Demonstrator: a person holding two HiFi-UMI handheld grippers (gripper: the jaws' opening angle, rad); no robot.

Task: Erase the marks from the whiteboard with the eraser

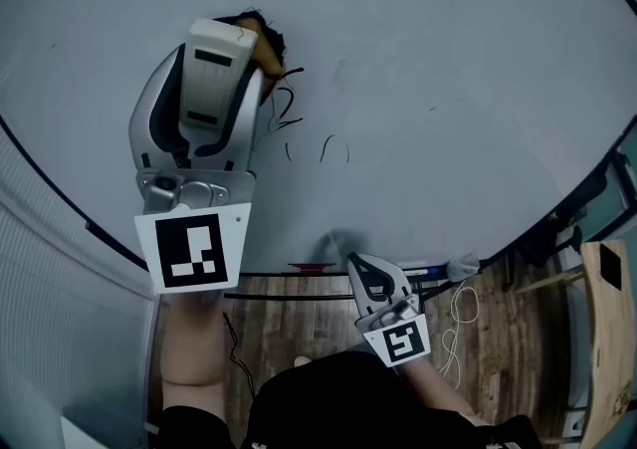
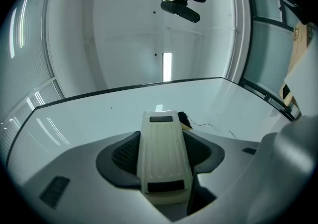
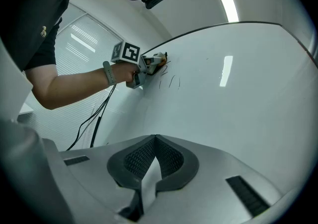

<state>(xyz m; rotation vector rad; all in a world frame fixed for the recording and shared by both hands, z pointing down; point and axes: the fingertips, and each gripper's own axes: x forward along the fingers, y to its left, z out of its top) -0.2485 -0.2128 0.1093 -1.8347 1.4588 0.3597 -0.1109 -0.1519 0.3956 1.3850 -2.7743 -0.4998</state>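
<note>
Head view, one eraser (image 1: 217,67), two grippers (image 1: 229,34) (image 1: 355,262)

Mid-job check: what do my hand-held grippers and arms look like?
The left hand-held gripper and right hand-held gripper are grey shells with black ribbed pads, each carrying a white cube with black square markers. A black cable hangs below the left one. Black short sleeve and grey wristband on the left arm.

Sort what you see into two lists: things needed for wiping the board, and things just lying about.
In the job:
whiteboard
marks
eraser
left gripper, shut on the eraser

Lying about:
right gripper, shut and empty
black cable
white cord
</note>
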